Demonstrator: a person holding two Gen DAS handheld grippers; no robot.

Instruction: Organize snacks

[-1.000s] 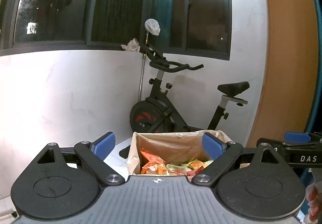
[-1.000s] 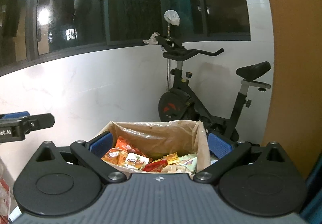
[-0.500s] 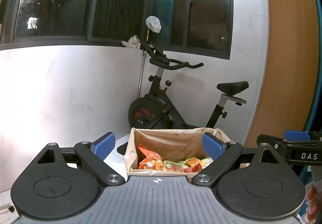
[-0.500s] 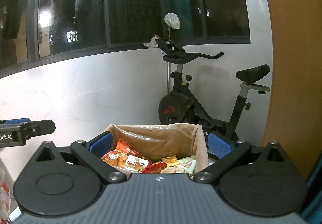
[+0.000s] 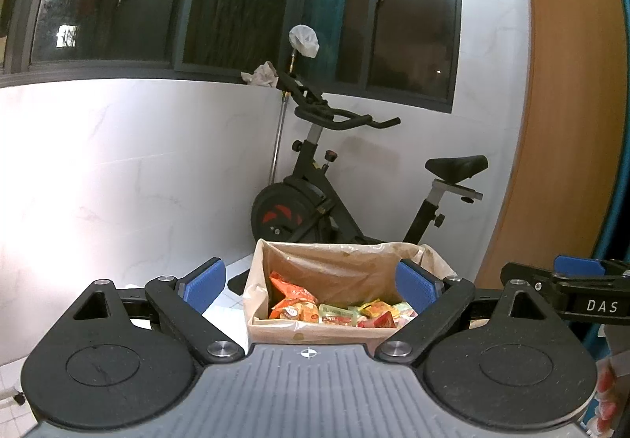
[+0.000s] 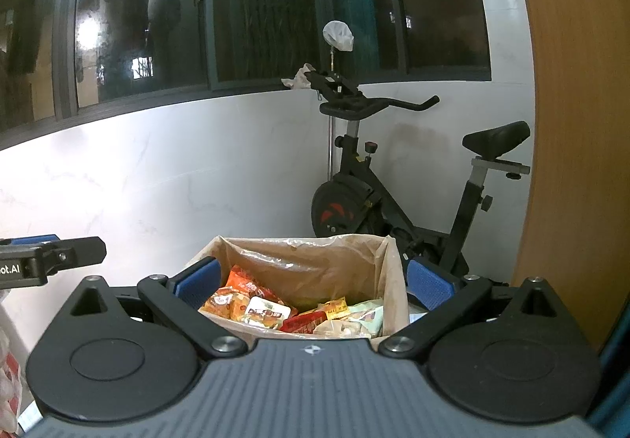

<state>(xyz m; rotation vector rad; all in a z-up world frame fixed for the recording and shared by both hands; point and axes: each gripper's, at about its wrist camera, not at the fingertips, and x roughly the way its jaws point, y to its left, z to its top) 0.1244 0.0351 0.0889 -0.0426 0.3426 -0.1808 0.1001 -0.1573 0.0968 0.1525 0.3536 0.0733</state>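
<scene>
Both of our tools are held level, side by side, looking forward over the same box of snacks. We see the left tool (image 5: 311, 284) with its blue pads (image 5: 206, 283) spread wide apart and nothing between them; the open box (image 5: 334, 331) sits in the gap in front of it, untouched by either pad. Our right tool (image 6: 313, 282) is spread just as wide and carries nothing; its pads (image 6: 427, 282) frame the box (image 6: 393, 280) from the outside without touching it, as far as we can tell.

From the left view, the right tool's finger (image 5: 567, 280) pokes in at the right edge, just beside ours, and fingertips of a hand (image 5: 606, 398) show in the lower right corner. From the right view, the left tool's finger (image 6: 51, 257) reaches in at the left edge.

Inside the cardboard box, which is lined with a clear plastic bag, the snacks (image 6: 291, 312) lie in a loose heap at the bottom: orange packets (image 5: 293, 304) toward the left, a red one and pale green ones toward the right. We cannot tell what the box stands on.

Behind it an exercise bike (image 5: 334, 194) is parked against a white marble wall (image 5: 118, 170), under dark windows (image 6: 275, 5) with laundry hanging above. A wooden panel (image 6: 582, 123) rises on the right.
</scene>
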